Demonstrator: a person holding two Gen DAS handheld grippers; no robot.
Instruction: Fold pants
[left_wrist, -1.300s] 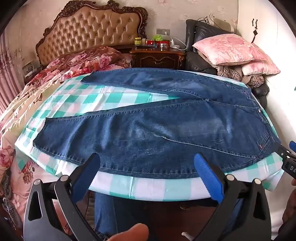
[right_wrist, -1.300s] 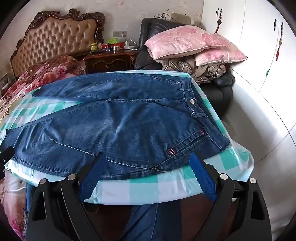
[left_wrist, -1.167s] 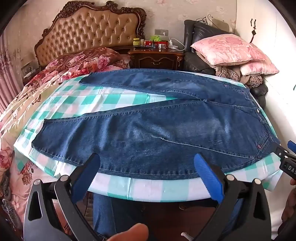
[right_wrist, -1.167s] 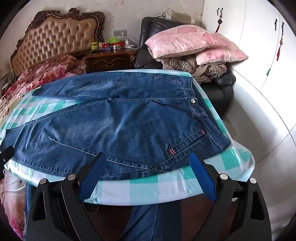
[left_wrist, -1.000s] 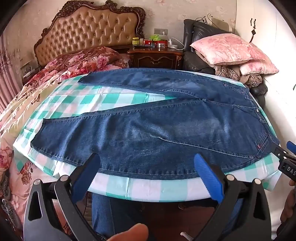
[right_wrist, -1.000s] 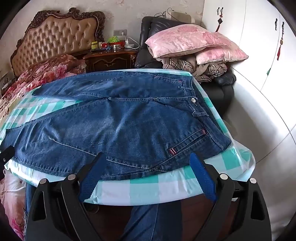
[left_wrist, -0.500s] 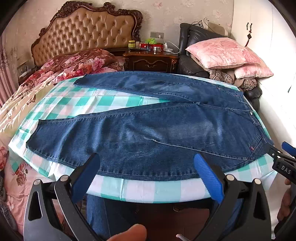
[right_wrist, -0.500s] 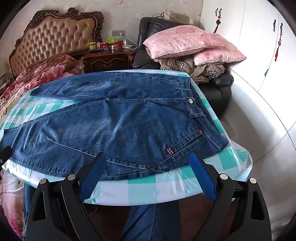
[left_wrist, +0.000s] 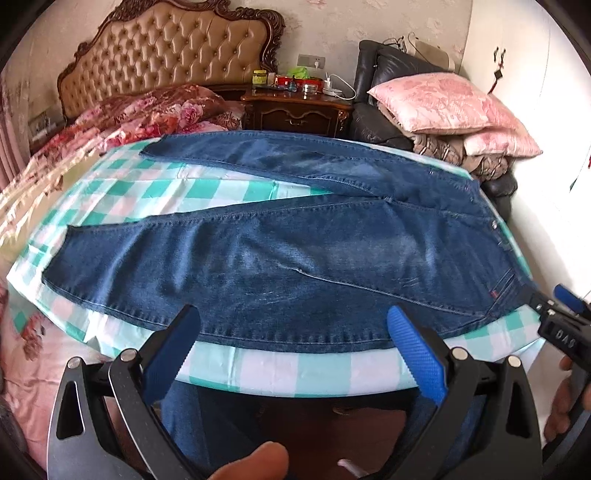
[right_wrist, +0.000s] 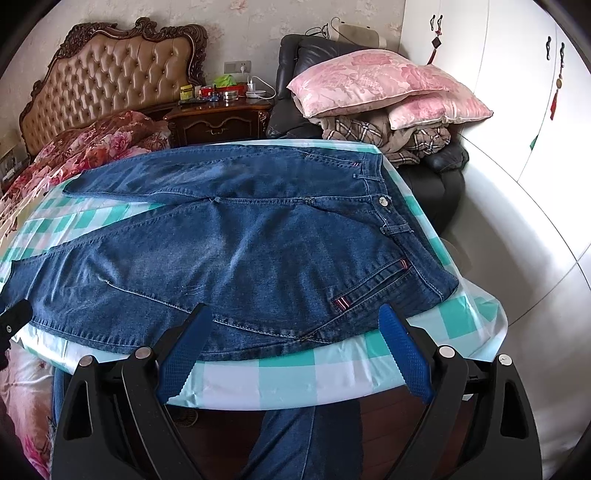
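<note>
Currently pre-grasp | pants (left_wrist: 295, 266) flat on checkered bench (left_wrist: 280, 373), legs splayed left, waist right | left gripper (left_wrist: 295, 354) and right gripper (right_wrist: 291, 350) fingers apart, empty, at near edge | advice: pinch near leg hem and waistband corner together, lift evenly, fold onto far leg.

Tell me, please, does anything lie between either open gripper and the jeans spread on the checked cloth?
Nothing visible does. The left gripper and right gripper both hang open just short of the jeans' near edge, with only bare checked cloth between.
</note>
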